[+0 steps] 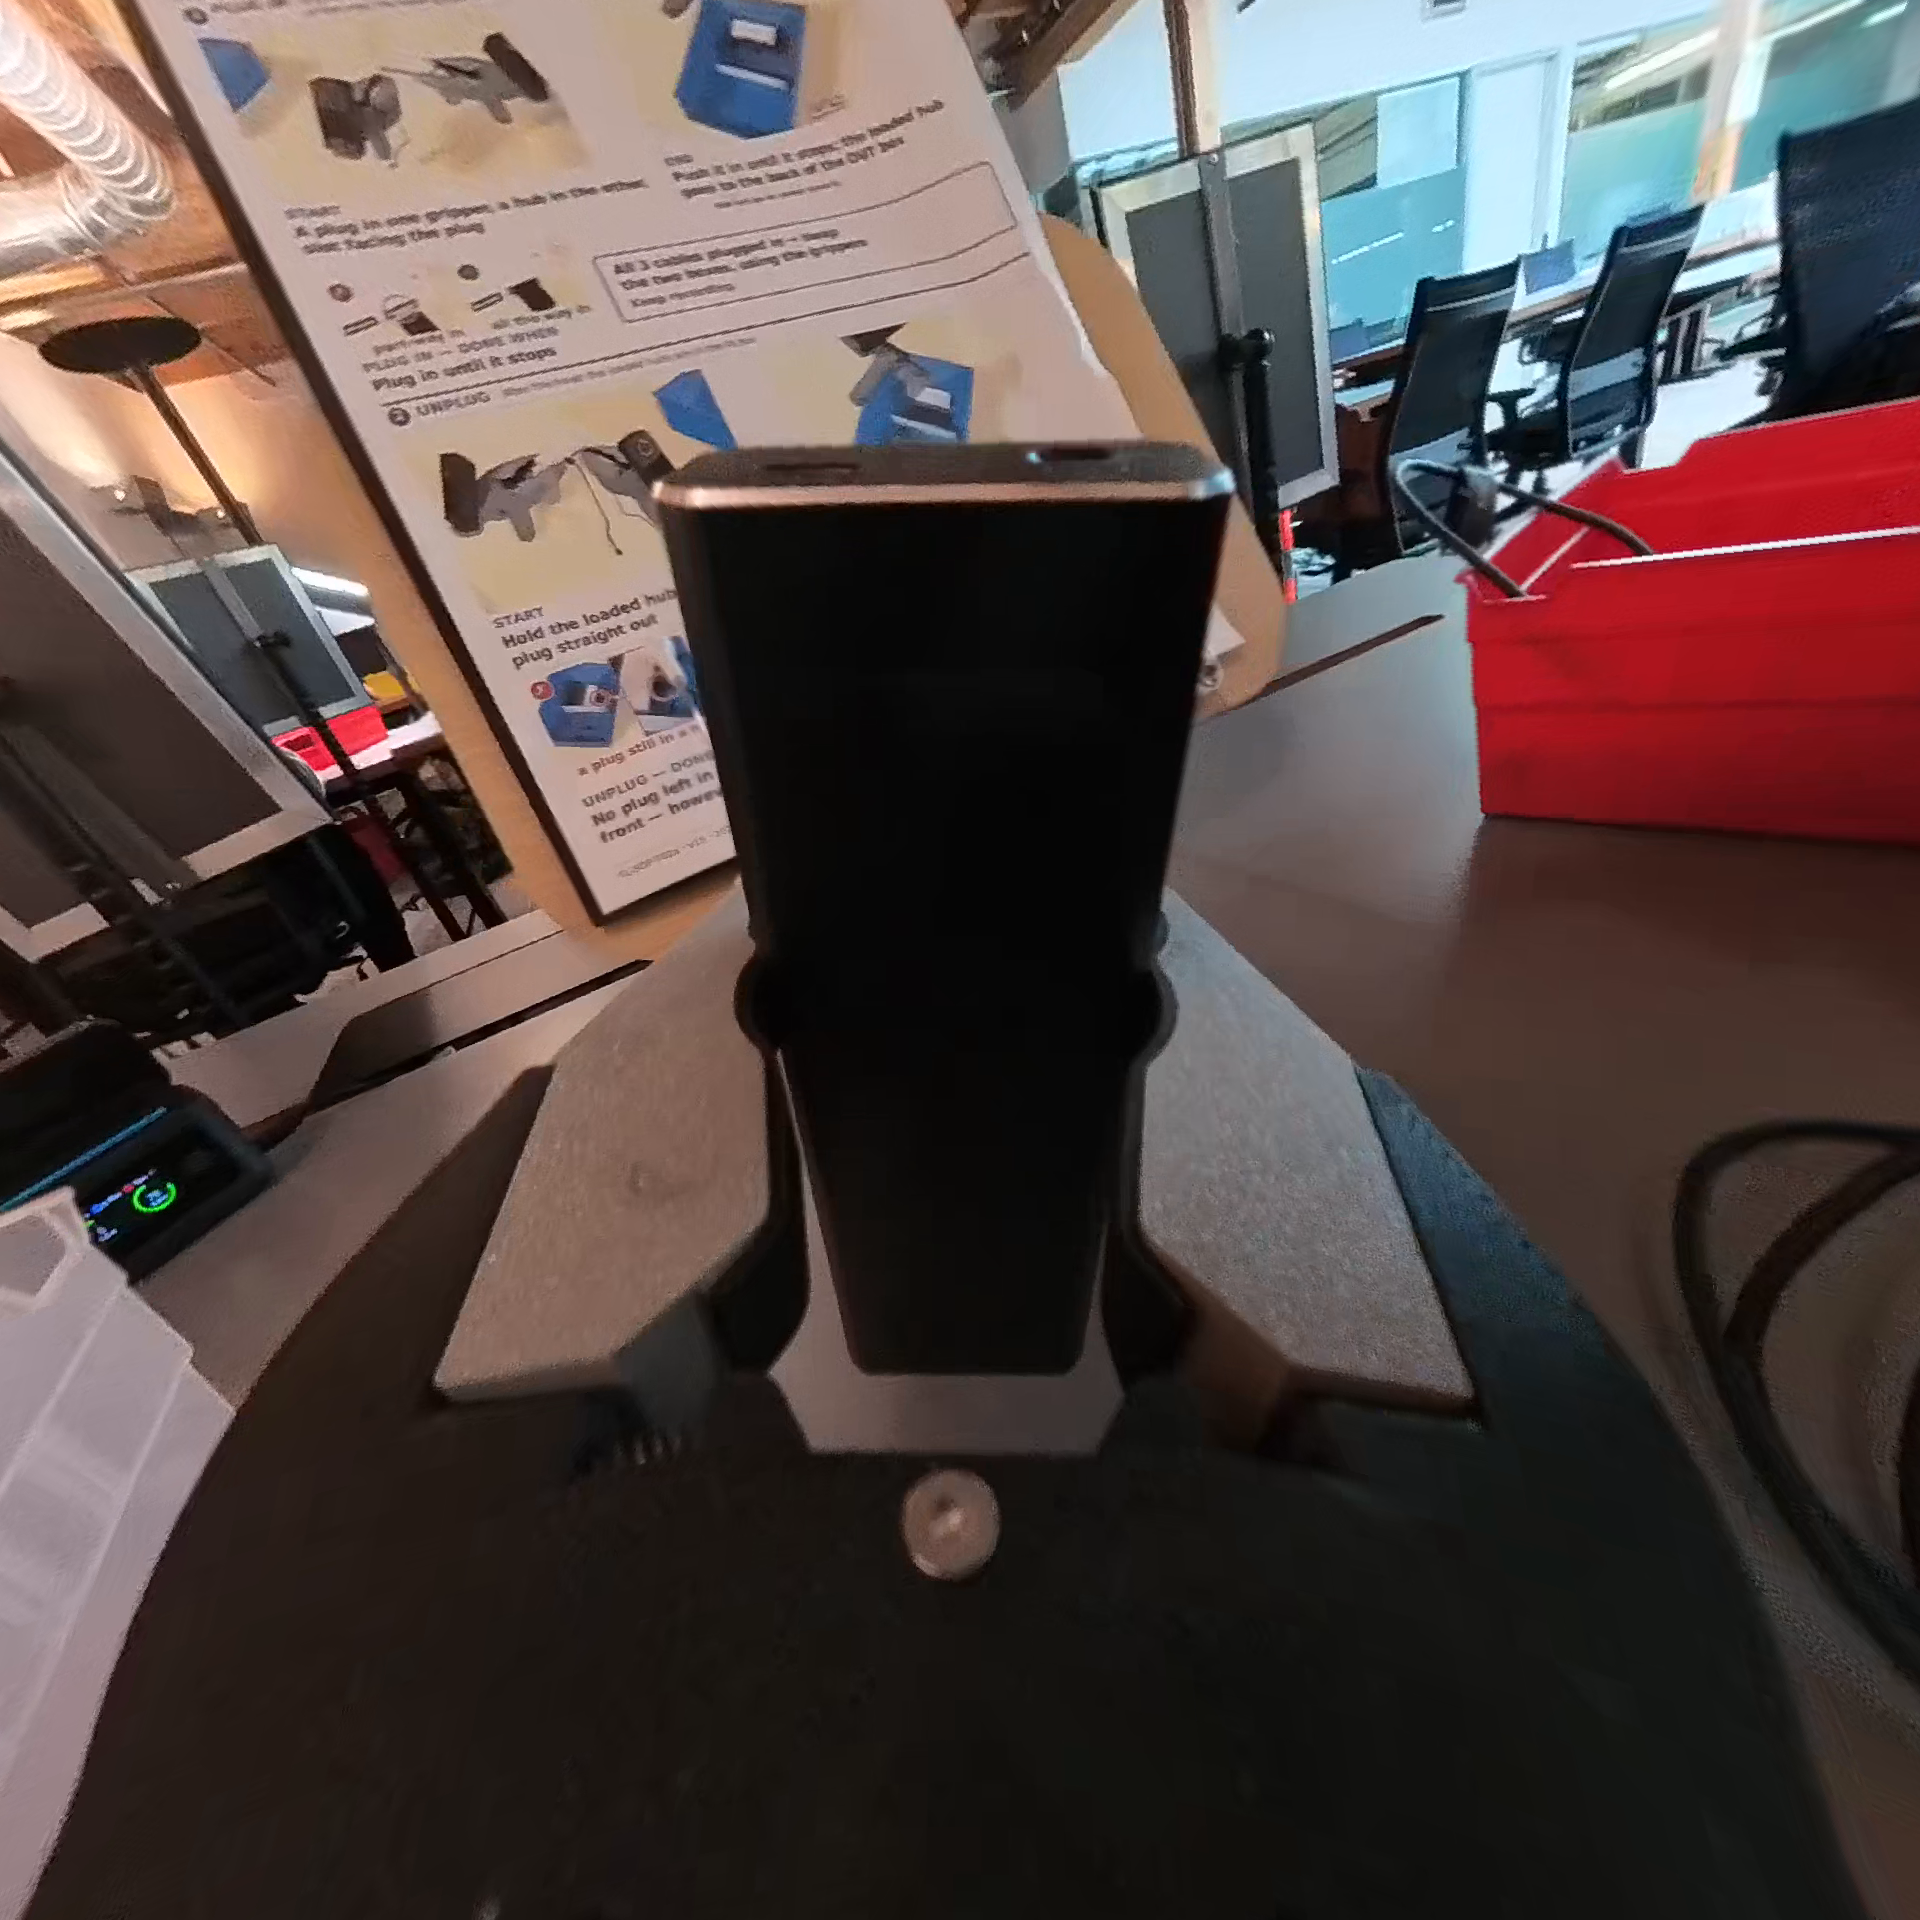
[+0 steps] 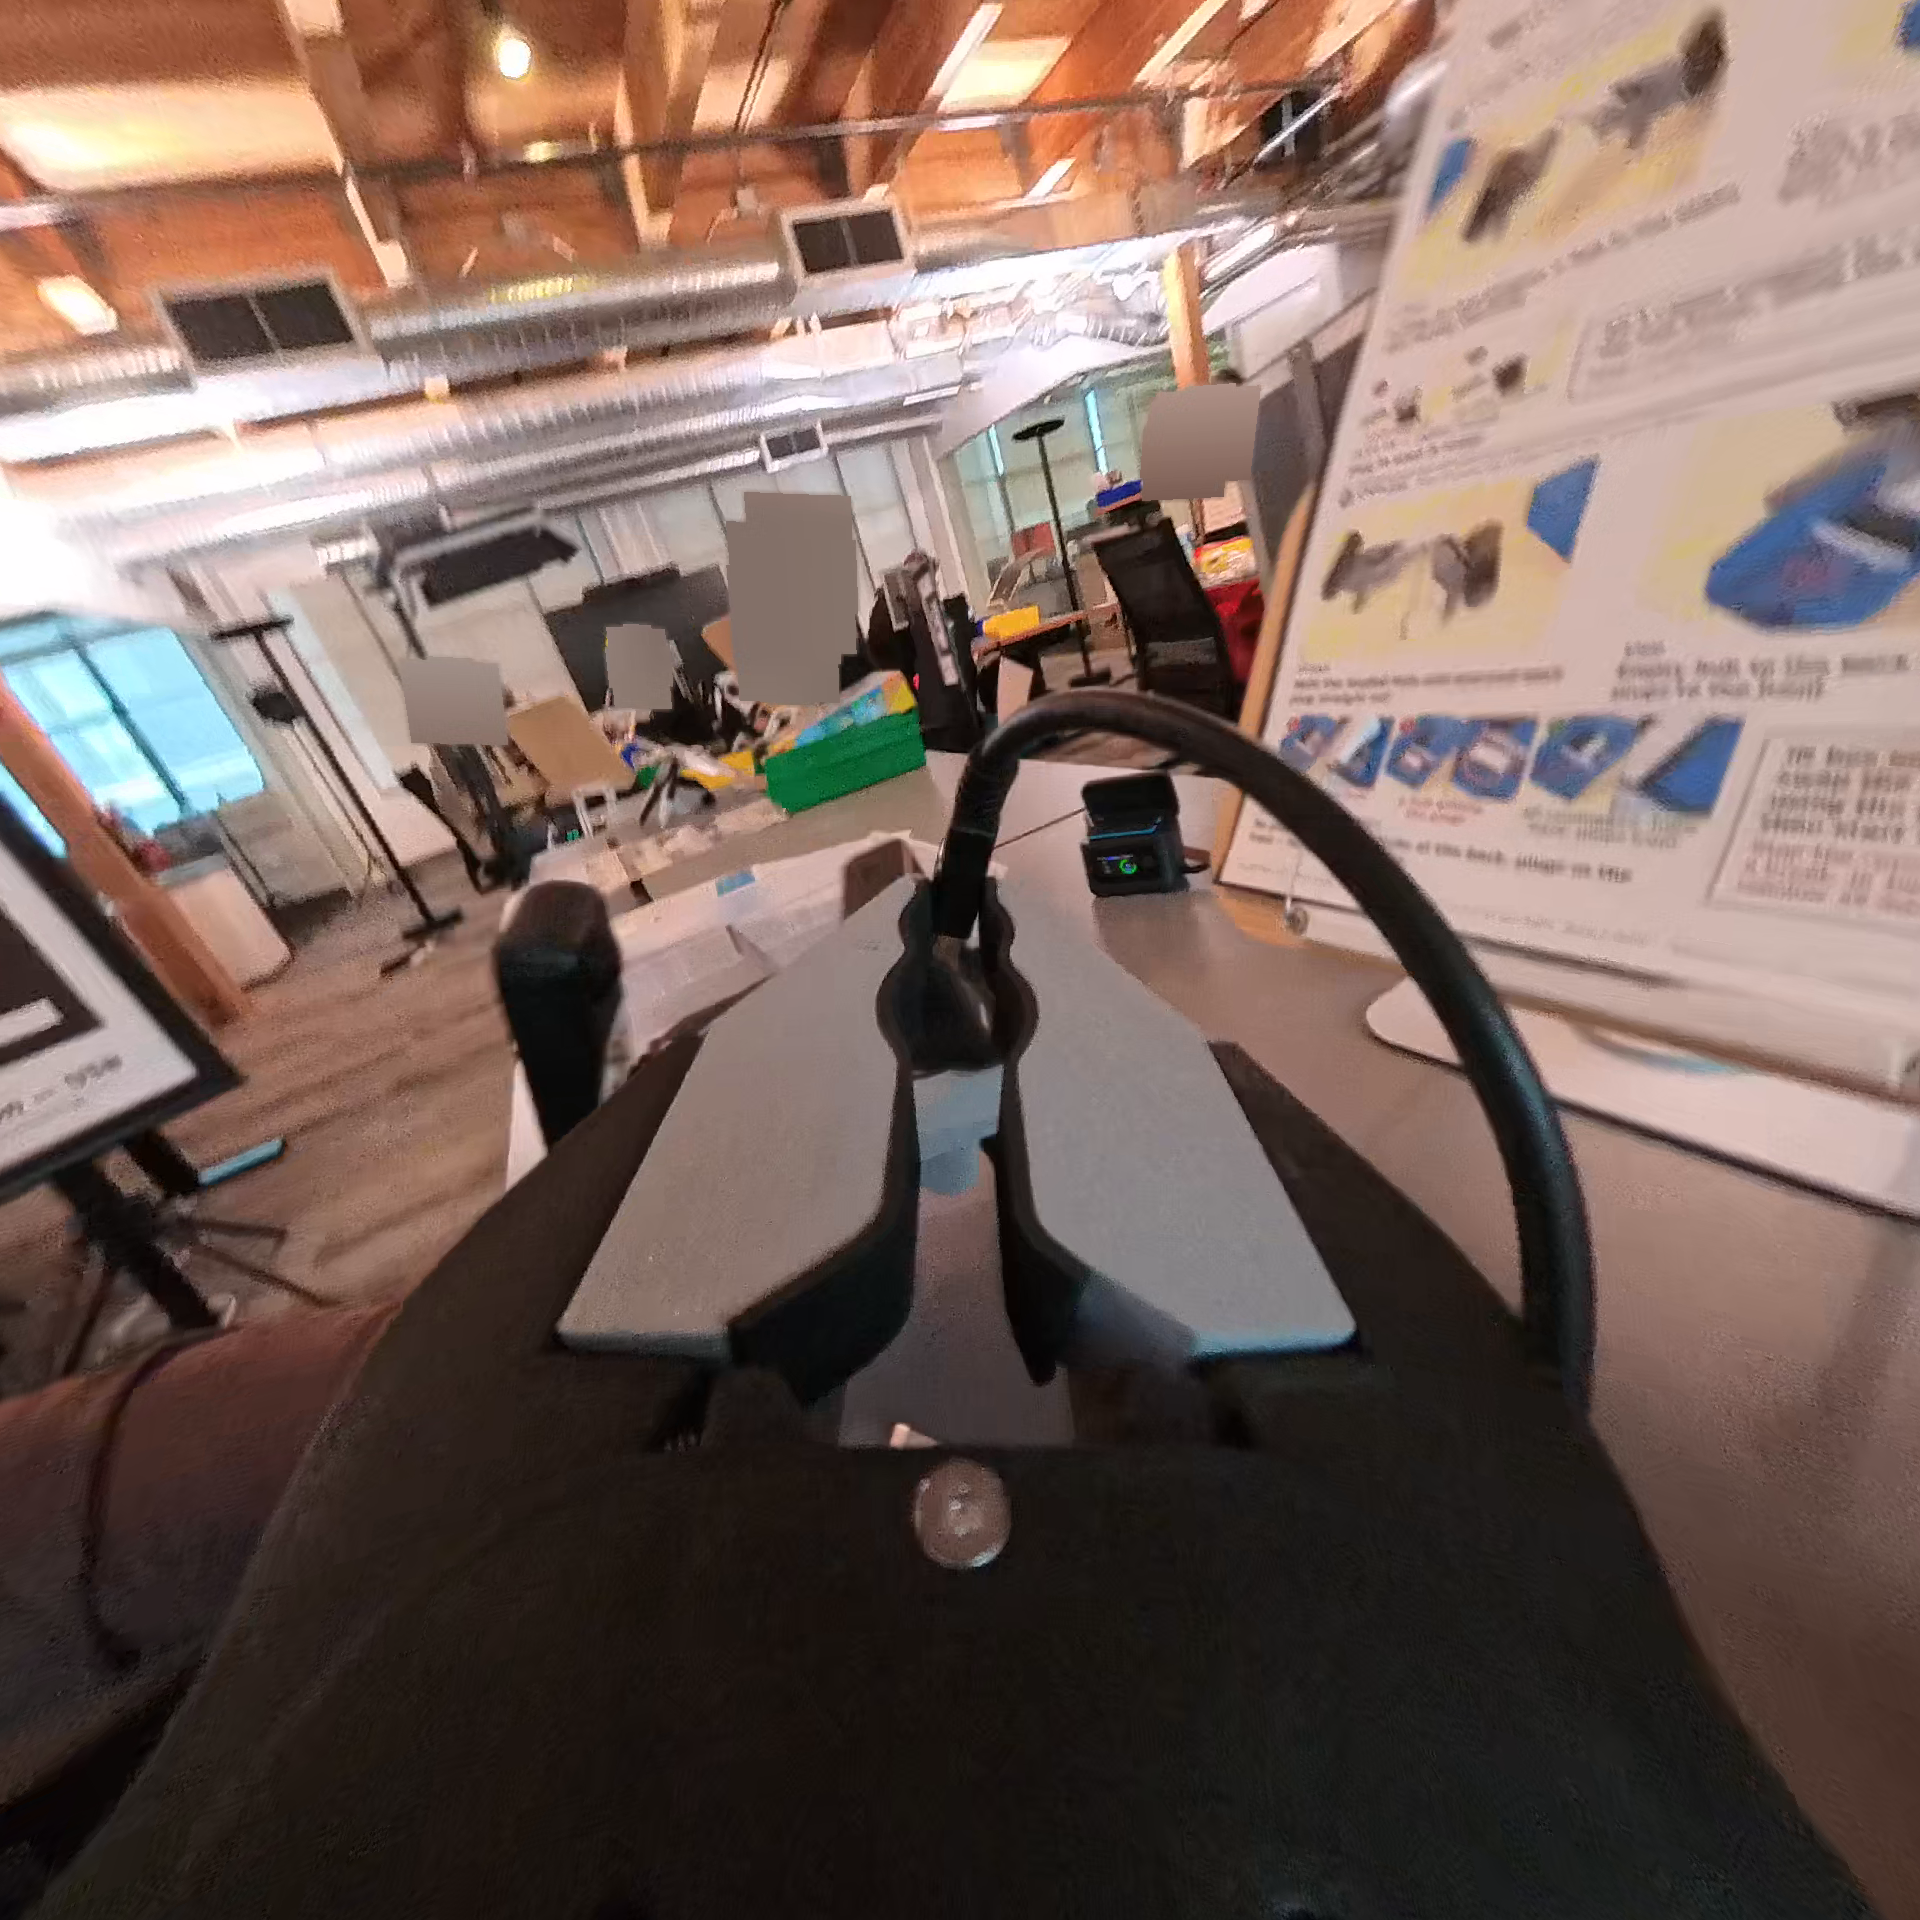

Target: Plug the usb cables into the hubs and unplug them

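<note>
Fingers of my left gripper (image 1: 951,997) are clamping the black hub (image 1: 940,831), which is standing upright between them with its port end pointing away from me, above the dark table (image 1: 1507,987). My right gripper (image 2: 958,935) is pinching the plug end of a black usb cable (image 2: 1351,862), whose cord is arching up and looping back to the right. Farther off, a red bin (image 1: 1704,675) is sitting on the table, an instruction poster (image 1: 582,343) is leaning behind the hub, and a small device with a lit screen (image 2: 1132,836) is resting beside it.
</note>
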The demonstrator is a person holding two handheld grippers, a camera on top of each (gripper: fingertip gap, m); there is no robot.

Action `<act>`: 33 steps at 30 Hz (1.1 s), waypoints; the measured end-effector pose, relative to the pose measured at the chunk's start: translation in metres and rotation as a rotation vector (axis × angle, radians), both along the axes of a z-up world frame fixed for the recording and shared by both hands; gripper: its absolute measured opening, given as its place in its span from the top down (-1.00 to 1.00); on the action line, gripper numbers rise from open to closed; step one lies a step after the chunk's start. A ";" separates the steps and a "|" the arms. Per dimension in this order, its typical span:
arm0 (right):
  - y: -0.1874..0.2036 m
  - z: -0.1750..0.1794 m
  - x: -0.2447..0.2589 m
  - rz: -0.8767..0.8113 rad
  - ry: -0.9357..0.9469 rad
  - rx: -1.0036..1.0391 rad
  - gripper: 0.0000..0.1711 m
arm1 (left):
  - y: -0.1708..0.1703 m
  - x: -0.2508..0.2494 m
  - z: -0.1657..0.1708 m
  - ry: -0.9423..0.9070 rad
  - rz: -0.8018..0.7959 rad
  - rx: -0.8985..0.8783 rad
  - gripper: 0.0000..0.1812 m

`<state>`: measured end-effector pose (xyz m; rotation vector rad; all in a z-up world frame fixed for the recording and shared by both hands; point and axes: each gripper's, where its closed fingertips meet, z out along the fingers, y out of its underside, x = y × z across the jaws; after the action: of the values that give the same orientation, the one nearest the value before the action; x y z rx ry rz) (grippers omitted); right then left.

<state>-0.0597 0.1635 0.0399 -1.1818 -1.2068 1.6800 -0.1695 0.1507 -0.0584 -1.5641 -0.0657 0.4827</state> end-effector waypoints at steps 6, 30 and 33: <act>-0.017 0.103 0.020 0.056 -0.055 0.223 0.94 | -0.003 -0.006 0.000 -0.035 -0.006 0.009 0.26; 0.119 0.305 0.131 -0.295 -0.436 0.411 0.93 | 0.002 0.006 -0.006 -0.028 -0.050 -0.033 0.26; 0.152 0.269 0.142 -0.346 -0.520 0.435 0.92 | 0.003 0.008 -0.007 -0.014 -0.051 -0.043 0.26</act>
<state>0.0827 0.3159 0.3089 -1.4815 -1.4751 0.8186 -0.1617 0.1536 -0.0658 -1.6077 -0.0257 0.4354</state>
